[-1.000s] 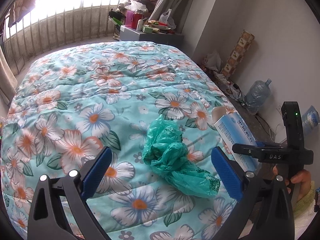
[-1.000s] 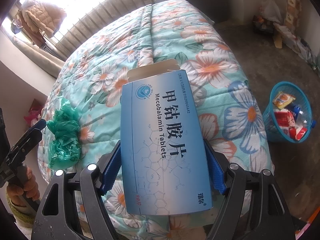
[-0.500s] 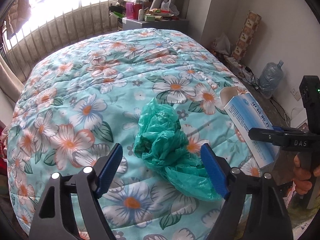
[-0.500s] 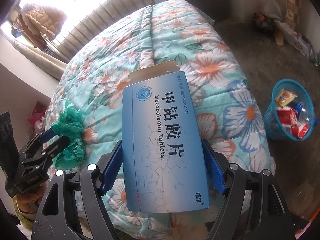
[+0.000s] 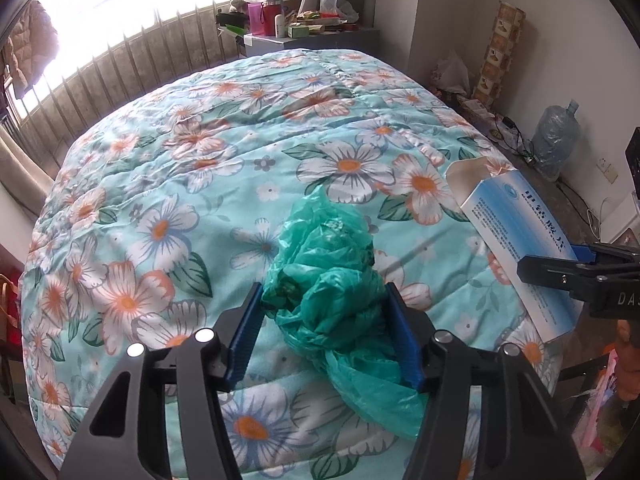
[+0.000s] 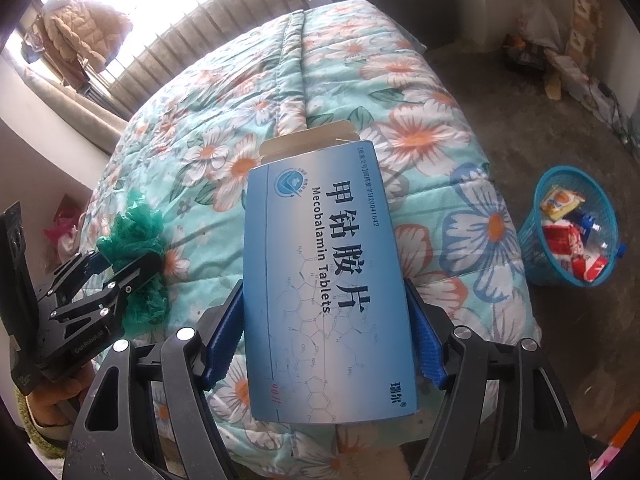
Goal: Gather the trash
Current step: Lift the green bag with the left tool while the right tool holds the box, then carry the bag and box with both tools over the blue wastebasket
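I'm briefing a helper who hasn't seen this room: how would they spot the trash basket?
Start at the bed with the floral quilt. On the bare floor beside it stands a small blue mesh basket, already holding wrappers and a bottle. It is the only open container on that stretch of floor.

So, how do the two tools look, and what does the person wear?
Both the left tool and the right tool have black frames with triangular cut-outs, silver round bolts and ribbed blue pads. White lettering marks the left one. A yellow-green knitted cuff shows at the left wrist.
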The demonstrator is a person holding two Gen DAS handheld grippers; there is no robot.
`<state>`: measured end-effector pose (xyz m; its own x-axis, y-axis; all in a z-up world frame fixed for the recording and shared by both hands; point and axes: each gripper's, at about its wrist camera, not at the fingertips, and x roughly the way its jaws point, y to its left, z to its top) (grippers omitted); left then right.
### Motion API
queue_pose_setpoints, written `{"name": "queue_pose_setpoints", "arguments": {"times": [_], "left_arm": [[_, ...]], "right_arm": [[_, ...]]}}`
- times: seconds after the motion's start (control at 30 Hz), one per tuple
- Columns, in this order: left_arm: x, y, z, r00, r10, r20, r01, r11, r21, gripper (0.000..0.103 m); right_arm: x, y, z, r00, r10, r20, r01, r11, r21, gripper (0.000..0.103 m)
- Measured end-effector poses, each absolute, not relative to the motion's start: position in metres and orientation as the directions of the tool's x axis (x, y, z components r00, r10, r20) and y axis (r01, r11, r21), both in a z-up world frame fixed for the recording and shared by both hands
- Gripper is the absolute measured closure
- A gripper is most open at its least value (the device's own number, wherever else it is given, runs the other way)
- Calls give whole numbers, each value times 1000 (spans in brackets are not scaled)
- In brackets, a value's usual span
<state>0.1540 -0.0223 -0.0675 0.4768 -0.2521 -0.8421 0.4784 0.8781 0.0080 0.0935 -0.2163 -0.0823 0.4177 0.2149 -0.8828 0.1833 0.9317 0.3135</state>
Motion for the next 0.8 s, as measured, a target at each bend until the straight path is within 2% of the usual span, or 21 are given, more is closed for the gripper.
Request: {"name": "queue_pose_setpoints", "arguments": {"times": [0.8], "left_arm": [[137, -28, -40, 576, -228, -785, 490, 865, 109, 46]], "right_arm": [[88, -213, -64, 476, 226, -850, 177, 922, 345, 35]]}}
